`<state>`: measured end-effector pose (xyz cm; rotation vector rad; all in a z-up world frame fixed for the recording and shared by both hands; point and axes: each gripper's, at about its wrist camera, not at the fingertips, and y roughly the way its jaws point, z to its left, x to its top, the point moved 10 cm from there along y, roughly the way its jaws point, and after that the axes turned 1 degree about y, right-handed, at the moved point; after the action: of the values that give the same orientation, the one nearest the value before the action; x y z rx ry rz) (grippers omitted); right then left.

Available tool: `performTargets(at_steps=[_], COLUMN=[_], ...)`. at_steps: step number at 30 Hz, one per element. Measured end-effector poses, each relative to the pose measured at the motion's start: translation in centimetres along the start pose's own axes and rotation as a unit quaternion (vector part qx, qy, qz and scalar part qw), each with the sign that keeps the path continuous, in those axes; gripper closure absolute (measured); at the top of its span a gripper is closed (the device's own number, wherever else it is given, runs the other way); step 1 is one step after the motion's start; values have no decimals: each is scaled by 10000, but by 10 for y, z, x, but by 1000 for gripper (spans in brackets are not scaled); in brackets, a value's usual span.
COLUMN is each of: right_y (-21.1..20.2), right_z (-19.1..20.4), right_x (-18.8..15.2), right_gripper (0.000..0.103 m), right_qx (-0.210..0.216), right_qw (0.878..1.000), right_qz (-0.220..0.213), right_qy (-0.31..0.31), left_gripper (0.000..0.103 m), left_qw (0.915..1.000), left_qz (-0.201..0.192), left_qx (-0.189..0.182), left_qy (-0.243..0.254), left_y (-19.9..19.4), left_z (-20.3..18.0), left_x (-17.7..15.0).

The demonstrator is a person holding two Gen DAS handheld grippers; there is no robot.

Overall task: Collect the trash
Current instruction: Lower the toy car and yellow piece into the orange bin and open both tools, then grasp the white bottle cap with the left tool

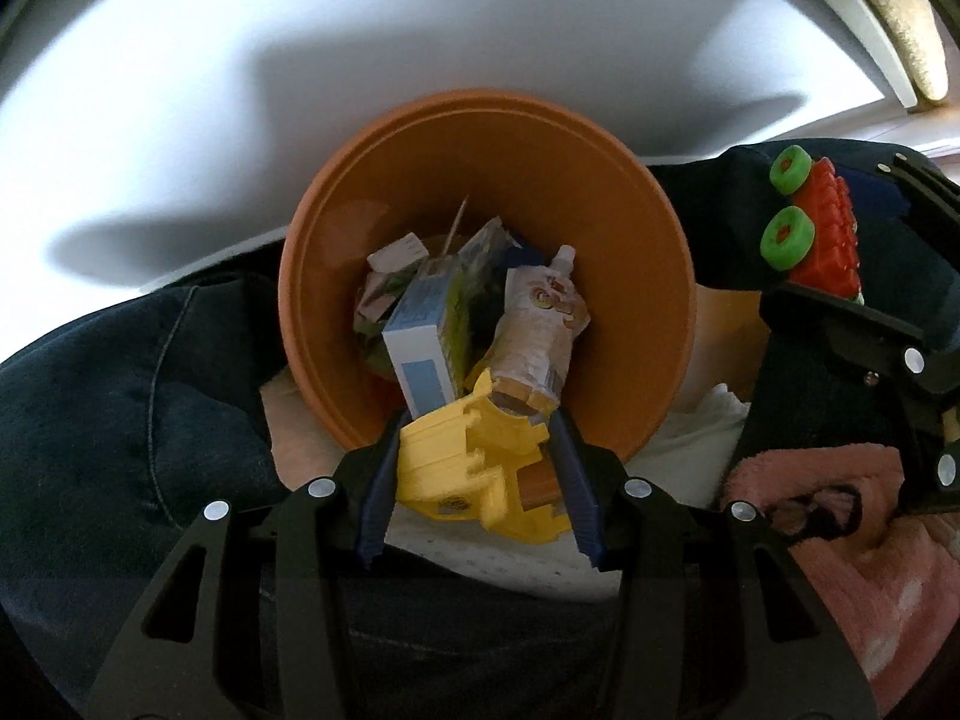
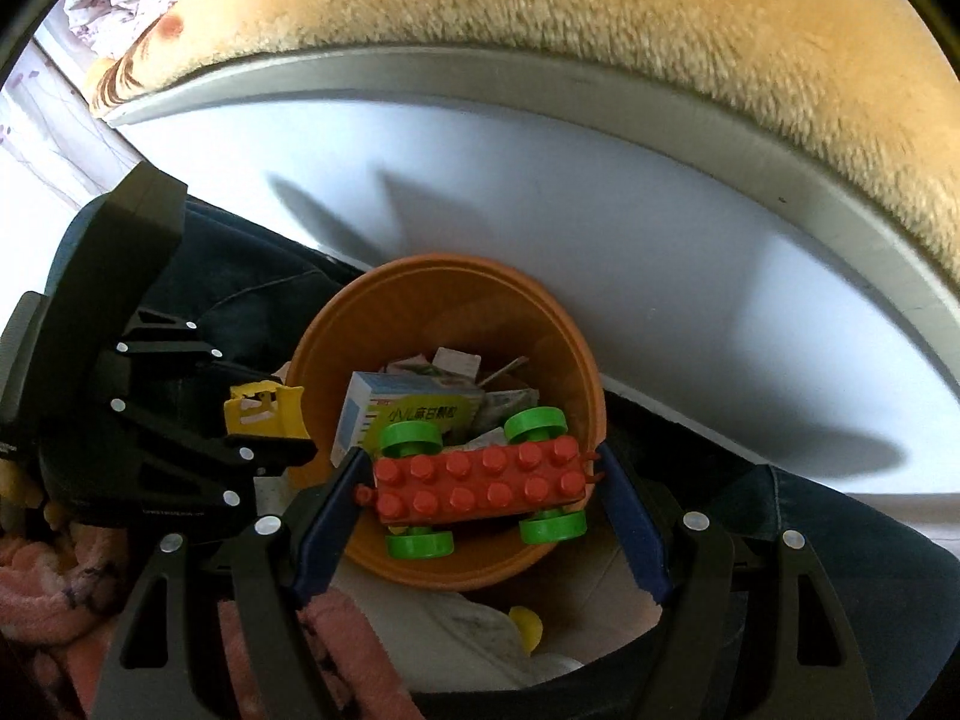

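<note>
Pale wall panel (image 2: 540, 192) behind, tan fuzzy blanket (image 2: 660, 30) on top of it, dark denim fabric (image 1: 120, 372) and pink fleece cloth (image 1: 852, 528) around the base. Round orange plastic bin (image 1: 600, 180) stands against the panel, already part full: white-and-blue cardboard box (image 1: 420, 360), crumpled beige spouted pouch (image 1: 540, 324), paper scraps (image 1: 390, 264) underneath. So a good share of the collecting looks done.

Left gripper (image 1: 474, 468) is clamped on a yellow plastic toy piece (image 1: 468, 462), held right at the bin's near rim, pointing down into it. Right gripper (image 2: 480, 486) grasps a red studded toy brick car with green wheels (image 2: 480, 480) by its two ends, directly over the bin's mouth.

Left to do, by my read: let go of both toys so they drop in. A small yellow object (image 2: 525, 627) lies on white cloth outside the bin; possibly more to pick up, can't tell what it is.
</note>
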<state>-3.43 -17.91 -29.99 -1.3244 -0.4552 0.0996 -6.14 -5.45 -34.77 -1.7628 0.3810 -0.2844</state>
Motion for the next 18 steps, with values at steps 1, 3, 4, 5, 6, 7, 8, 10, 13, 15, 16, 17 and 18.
performTargets(at_steps=[1, 3, 4, 5, 6, 7, 8, 10, 13, 15, 16, 17, 18], right_y=[0, 2, 3, 3, 2, 2, 1, 1, 1, 1, 0, -3, -5], right_z=[0, 0, -1, -2, -3, -3, -4, -5, -7, -10, -11, -11, -12], right_x=[0, 0, 0, 0, 0, 0, 0, 0, -2, -3, -3, -3, -3], right_gripper=[28, 25, 20, 19, 18, 18, 18, 18, 18, 18, 18, 18, 18], right_qx=[6, 16, 9, 13, 24, 27, 26, 29, 55, 69, 66, 62, 61], right_qw=[10000, 10000, 10000, 10000, 10000, 10000, 9999, 9999, 9998, 9996, 9996, 9995, 9995], right_qz=[6, -5, -16, -38, -50, -55, -59, -56, -14, 5, -3, -16, -39], right_qy=[2, 15, 25, 43, 61, 74, 83, 108, 194, 264, 289, 301, 313], left_gripper=[54, 45, 37, 35, 34, 32, 31, 30, 29, 29, 28, 29, 28], left_qw=[10000, 10000, 9999, 9999, 9999, 9999, 9999, 9998, 9998, 9998, 9998, 9998, 9998], left_qz=[6, 13, 13, 11, 13, 24, 34, 51, 41, 27, 19, 3, -16], left_qx=[29, 51, 106, 128, 125, 127, 136, 129, 123, 132, 138, 146, 152], left_qy=[-17, -22, -42, -49, -52, -69, -87, -137, -159, -153, -152, -152, -151], left_y=[1, 1, 1, 0, 1, 1, 2, 3, 2, 1, 1, 1, 0], left_z=[1, 1, 2, 3, 3, 4, 5, 6, 7, 7, 6, 6, 6], left_x=[0, 1, 1, 2, 2, 2, 1, 1, 1, 0, 0, 0, 0])
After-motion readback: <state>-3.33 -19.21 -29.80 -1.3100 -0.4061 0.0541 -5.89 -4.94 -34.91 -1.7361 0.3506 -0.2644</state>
